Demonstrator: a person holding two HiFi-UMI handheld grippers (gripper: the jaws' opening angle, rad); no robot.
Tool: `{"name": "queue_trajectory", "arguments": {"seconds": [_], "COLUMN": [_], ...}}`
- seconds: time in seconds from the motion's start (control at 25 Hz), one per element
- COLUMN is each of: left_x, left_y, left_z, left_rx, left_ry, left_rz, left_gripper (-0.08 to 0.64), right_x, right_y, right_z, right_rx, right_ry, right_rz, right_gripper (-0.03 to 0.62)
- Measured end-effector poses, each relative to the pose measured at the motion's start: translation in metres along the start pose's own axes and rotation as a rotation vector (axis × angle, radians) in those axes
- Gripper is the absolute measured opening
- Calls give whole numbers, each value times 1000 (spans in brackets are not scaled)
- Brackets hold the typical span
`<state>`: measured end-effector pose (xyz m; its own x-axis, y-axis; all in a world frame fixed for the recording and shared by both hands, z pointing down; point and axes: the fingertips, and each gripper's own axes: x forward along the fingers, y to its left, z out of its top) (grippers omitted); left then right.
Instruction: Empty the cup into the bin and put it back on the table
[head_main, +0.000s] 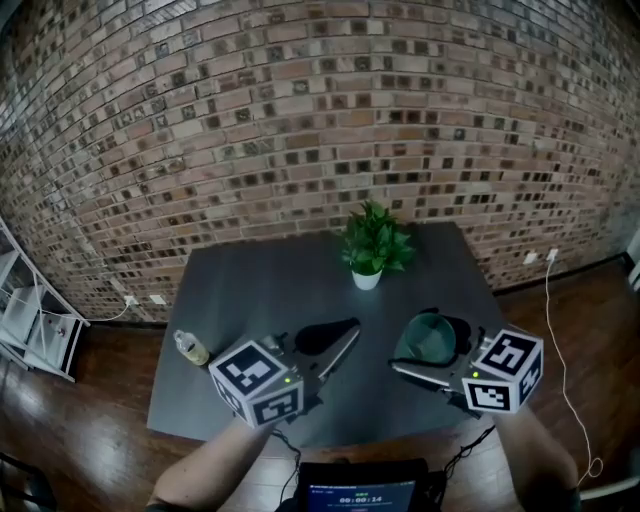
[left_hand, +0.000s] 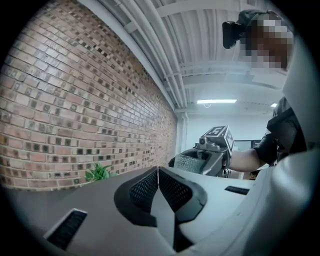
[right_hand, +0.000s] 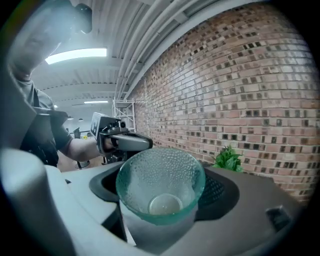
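Your right gripper clamps the pebbled green glass cup mid-wall, judged brittle and slick, over the grey table's 4 o'clock; left gripper closed, empty.

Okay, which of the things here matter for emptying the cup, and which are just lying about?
For the job:
cup, held in the right claw
table
(bin not in view)

Just lying about:
plant
bottle
shelf
cable
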<state>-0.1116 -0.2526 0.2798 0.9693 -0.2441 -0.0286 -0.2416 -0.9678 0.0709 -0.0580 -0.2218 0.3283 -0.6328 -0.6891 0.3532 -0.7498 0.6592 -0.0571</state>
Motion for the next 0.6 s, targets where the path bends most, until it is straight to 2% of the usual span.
{"name": "queue_trajectory", "arguments": {"seconds": [0.2, 0.36, 0.48, 0.6], "left_x": [25, 55, 79, 97], "left_y": [-18, -42, -64, -83], "left_z": [2, -6, -6, -4], "left_rx": [16, -27, -34, -37], "left_ry": [-5, -1, -3, -12], "left_rz": [-45, -160, -262, -332], "left_gripper": [0, 0, 0, 0], "right_x": [-25, -61, -92, -121], "right_y": [-11, -20, -28, -34], "right_z": [3, -8, -20, -33], "right_rx": [54, 102, 151, 188], "right_ry": [-12, -5, -7, -10], "right_rz": [-71, -187, -274, -356], "right_gripper": [410, 410, 411, 411]}}
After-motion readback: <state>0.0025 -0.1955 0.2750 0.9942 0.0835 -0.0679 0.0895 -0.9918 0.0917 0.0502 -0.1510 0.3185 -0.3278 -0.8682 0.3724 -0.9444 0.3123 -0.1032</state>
